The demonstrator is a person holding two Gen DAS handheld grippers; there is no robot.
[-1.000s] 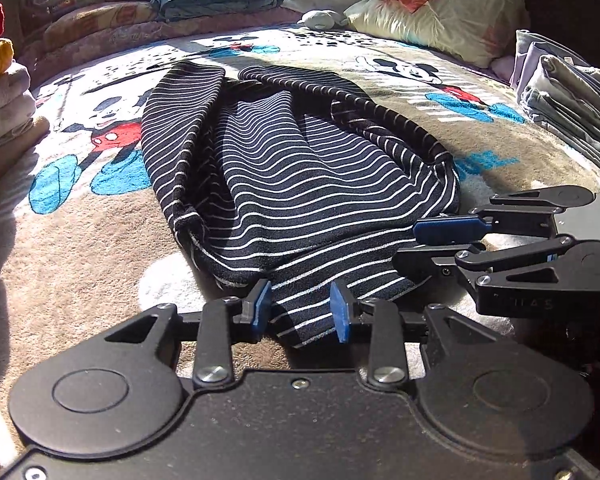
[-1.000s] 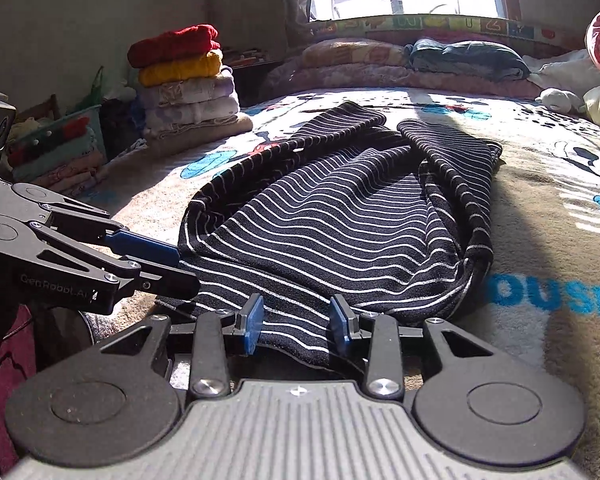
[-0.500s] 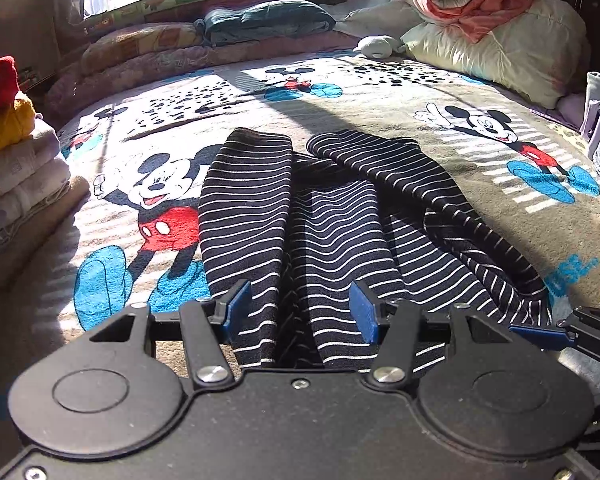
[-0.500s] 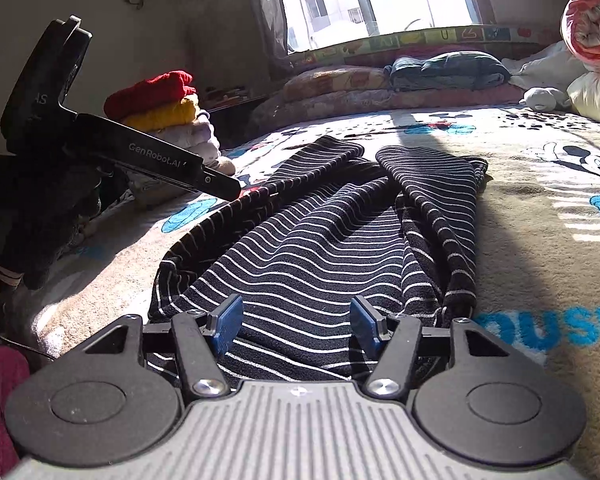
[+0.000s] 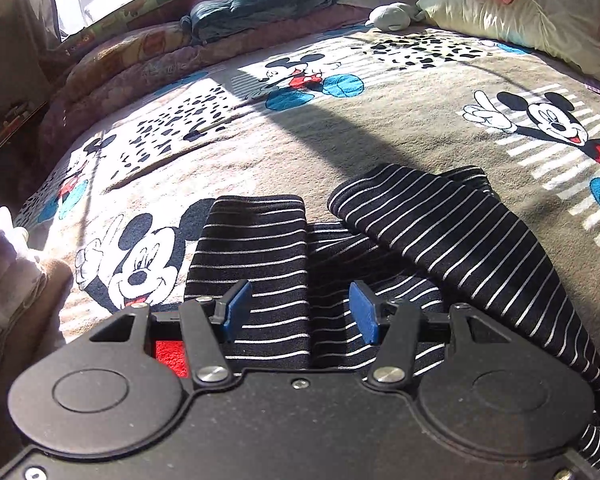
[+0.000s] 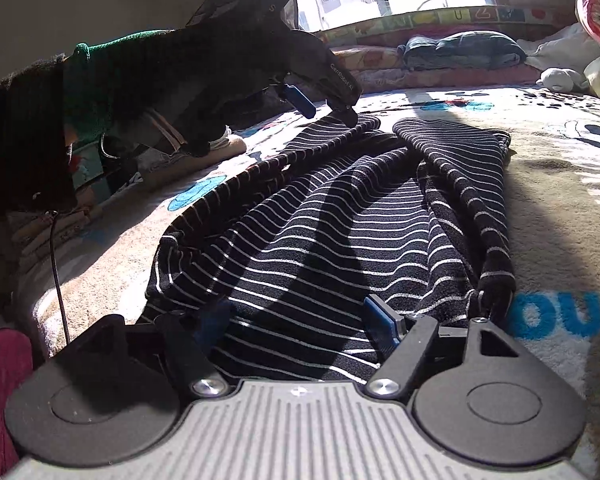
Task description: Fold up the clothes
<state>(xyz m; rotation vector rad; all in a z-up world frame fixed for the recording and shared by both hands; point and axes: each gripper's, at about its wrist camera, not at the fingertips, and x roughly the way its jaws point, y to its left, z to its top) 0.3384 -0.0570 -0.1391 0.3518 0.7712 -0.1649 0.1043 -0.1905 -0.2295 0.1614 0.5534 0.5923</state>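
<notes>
**Striped garment spread on the bed, both tongs gaping**

Where the striped garment runs under the right gripper, its near hem is hidden. It lies flat on the cartoon blanket, two folded ends pointing toward the window. The left gripper hovers at the far left end, jaws apart, holding nothing; the right's jaws also stand wide. Bare blanket lies beyond and right.

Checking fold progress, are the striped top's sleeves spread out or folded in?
Folded in: both sleeves lie over the striped top, cuffs side by side.
</notes>
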